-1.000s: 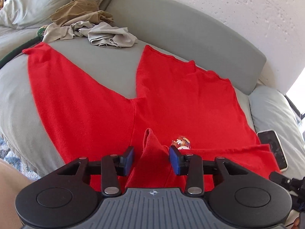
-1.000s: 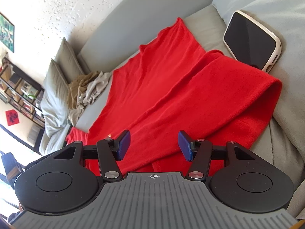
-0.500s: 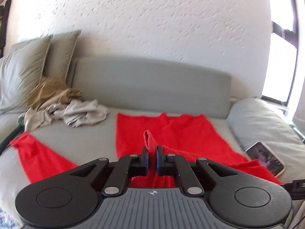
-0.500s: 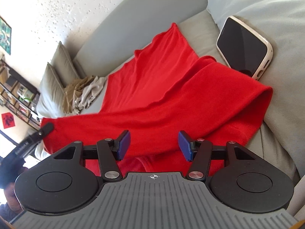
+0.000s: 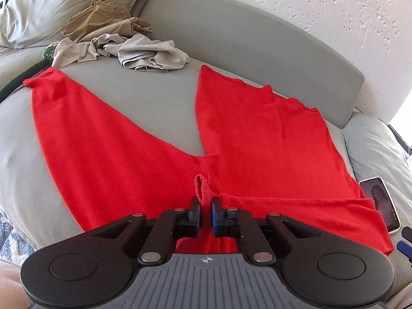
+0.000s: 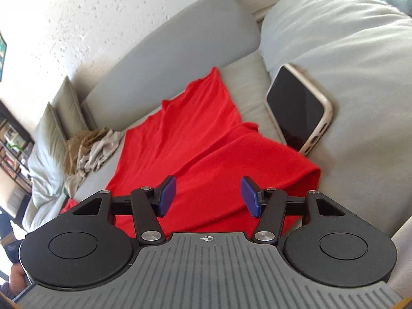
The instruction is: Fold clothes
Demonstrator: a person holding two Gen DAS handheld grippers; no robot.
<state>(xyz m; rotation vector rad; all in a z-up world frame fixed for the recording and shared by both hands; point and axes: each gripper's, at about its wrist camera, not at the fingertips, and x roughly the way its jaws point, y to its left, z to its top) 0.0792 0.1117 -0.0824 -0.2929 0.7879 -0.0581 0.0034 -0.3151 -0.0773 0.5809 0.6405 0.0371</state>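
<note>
A big grey sofa (image 5: 159, 97) fills the room's corner, with a bumpy white wall (image 5: 322, 5) behind it. Red pants (image 5: 108, 154) lie spread out flat on the sofa seat, with the two legs pointing away toward the sofa back. The left gripper (image 5: 205, 213) has its blue fingers squeezed together on a little fold of the red pants near the waist. The right gripper (image 6: 208, 195) hangs over the folded red edge with its fingers wide apart, holding nothing. A phone (image 6: 298, 108) leans on a soft grey cushion (image 6: 360, 64), just beside the pants. A heap of tan and grey clothes (image 5: 116, 41) sits near the pale pillows (image 5: 46, 5) at the far end. Some shelves (image 6: 13, 149) stand past the sofa.
</note>
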